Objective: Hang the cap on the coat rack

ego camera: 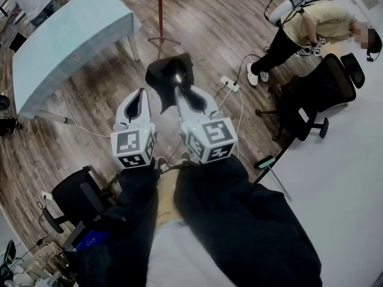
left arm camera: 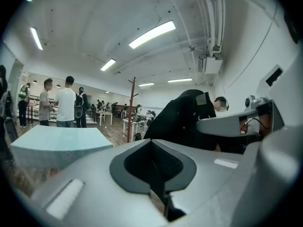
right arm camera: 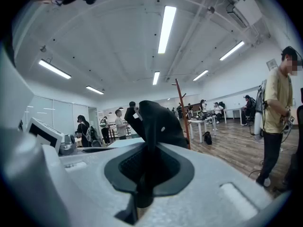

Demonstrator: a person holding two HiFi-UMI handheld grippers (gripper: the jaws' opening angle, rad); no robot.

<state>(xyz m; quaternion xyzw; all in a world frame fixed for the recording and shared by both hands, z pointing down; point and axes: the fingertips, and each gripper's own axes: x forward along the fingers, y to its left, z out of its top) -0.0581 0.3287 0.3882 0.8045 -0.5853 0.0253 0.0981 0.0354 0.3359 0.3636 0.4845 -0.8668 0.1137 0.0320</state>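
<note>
Cap (ego camera: pixel 170 76) was not yet on the coat rack (ego camera: pixel 160 11); it hung above the floor, clamped in the right gripper, so the hanging itself was left to do. At the far left of the head view stood a pale blue counter (ego camera: pixel 66 34), which played no part in the job. Next came the left gripper (ego camera: pixel 139 97), held out in front of the person's body, its jaws together with nothing between them; its own view showed the pads meeting along one seam. Just to its right, and further ahead across the wooden floor (ego camera: pixel 209 23), rose the thin reddish pole of the coat rack, its foot showing beyond the cap. The hooks were out of the head view, though both gripper views showed short arms branching near the pole's top. The cap, black and bunched, sat just beyond the tips of the right gripper (ego camera: pixel 182 94), whose jaws were closed on a fold of its fabric; in the right gripper view the cloth ran up from between the pads. Rack and cap looked well apart, so I judged the carry only partly done: the approach, the lift to a hook and the release remained. Further right a person in a pale yellow shirt (ego camera: pixel 311 26) bent over near a black office chair (ego camera: pixel 320 91), seemingly off the path to the rack
</note>
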